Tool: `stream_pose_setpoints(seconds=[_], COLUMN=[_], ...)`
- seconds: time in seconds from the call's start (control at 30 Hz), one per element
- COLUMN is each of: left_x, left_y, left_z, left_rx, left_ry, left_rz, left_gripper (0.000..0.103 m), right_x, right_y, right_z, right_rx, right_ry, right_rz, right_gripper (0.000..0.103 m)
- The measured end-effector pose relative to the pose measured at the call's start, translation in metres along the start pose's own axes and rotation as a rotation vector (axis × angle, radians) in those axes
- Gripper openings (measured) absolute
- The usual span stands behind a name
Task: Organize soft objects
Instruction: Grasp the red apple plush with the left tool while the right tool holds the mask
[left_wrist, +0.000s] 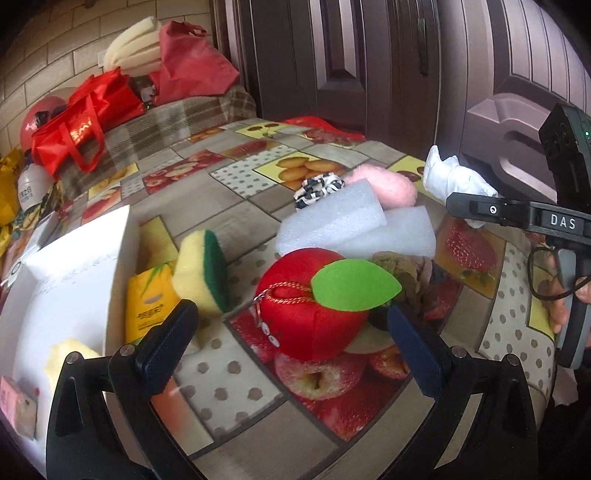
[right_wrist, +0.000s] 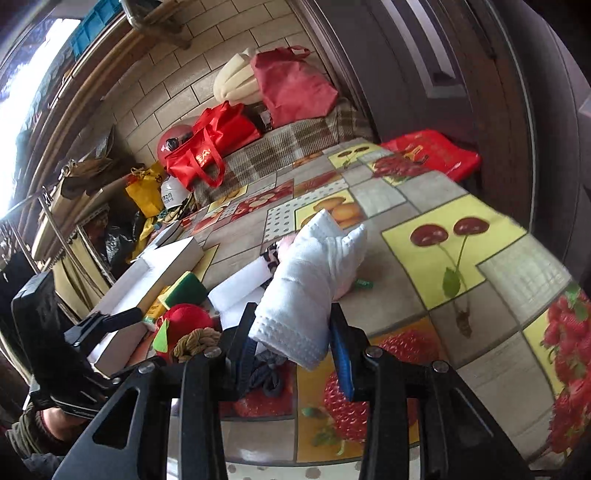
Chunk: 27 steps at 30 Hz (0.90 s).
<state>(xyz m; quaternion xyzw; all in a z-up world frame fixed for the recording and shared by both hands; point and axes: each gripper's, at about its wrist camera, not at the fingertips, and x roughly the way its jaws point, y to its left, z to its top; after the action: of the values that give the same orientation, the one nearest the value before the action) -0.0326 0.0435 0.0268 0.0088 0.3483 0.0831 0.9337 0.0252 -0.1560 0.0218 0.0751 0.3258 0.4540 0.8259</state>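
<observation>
Two grippers busy: right gripper (right_wrist: 291, 332) pinches the white glove (right_wrist: 314, 273) at centre frame for carrying, while left gripper (left_wrist: 291, 347) stands spread around the red apple (left_wrist: 310, 317), lower centre, ready to grab.

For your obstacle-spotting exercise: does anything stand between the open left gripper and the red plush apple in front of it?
Nothing visible does. The left gripper stands open with the red plush apple directly ahead between its fingers, over bare tablecloth. The yellow-green sponge sits off to the left.

A fruit-print tablecloth (left_wrist: 236, 384) in grey, yellow and red covers the table. Near the middle sits a red plush apple (left_wrist: 310, 321) with a green felt leaf (left_wrist: 354, 284). Left, a yellow-and-green sponge (left_wrist: 201, 275); far right, a white cloth glove (right_wrist: 314, 273).
</observation>
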Motion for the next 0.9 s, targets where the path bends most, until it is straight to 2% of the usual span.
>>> stream_pose_setpoints(seconds=[0.03,0.1,0.13,0.17,0.3,0.43,0.53,0.67,0.73,0.9], left_x=[0.007,0.02,0.025,0.028,0.017,-0.012,-0.036,-0.062,-0.071,-0.083], left_y=[-0.001,-0.002,-0.002,0.001,0.004,0.005,0.006,0.013,0.021,0.055], left_z=[0.003,0.006,0.006,0.006,0.006,0.005,-0.001,-0.014,-0.02,-0.032], left_rx=[0.004,0.004,-0.003,-0.009,-0.023,-0.029,-0.03,-0.03,-0.037,-0.129], left_ry=[0.022,0.06,0.077,0.092,0.038,-0.1,-0.195,-0.285,-0.302,-0.311], left_rz=[-0.004,-0.014,-0.023,-0.028,-0.034,0.007,0.046,0.107,0.136,0.18], left_gripper=[0.102,0.09,0.073,0.065,0.064,0.064,0.064,0.064,0.064,0.064], right_x=[0.002,0.001,-0.004,-0.004,-0.004,-0.008,-0.024,-0.045,-0.041,-0.018], right_y=[-0.002,-0.002,-0.004,-0.004,-0.009,-0.008,0.007,0.04,0.052,0.062], right_z=[-0.002,-0.003,-0.004,-0.004,0.0,0.0,0.002,0.009,0.011,0.012], right_rx=[0.018,0.035,0.038,0.039,0.046,0.039,-0.014,-0.126,-0.169,-0.173], right_ry=[0.013,0.012,0.007,0.005,0.001,-0.023,-0.104,-0.279,-0.325,-0.3], right_rz=[0.013,0.033,0.038,0.045,0.07,0.054,0.035,0.004,-0.015,-0.002], right_gripper=[0.037,0.037,0.037,0.037,0.037,0.037,0.037,0.04,0.039,0.039])
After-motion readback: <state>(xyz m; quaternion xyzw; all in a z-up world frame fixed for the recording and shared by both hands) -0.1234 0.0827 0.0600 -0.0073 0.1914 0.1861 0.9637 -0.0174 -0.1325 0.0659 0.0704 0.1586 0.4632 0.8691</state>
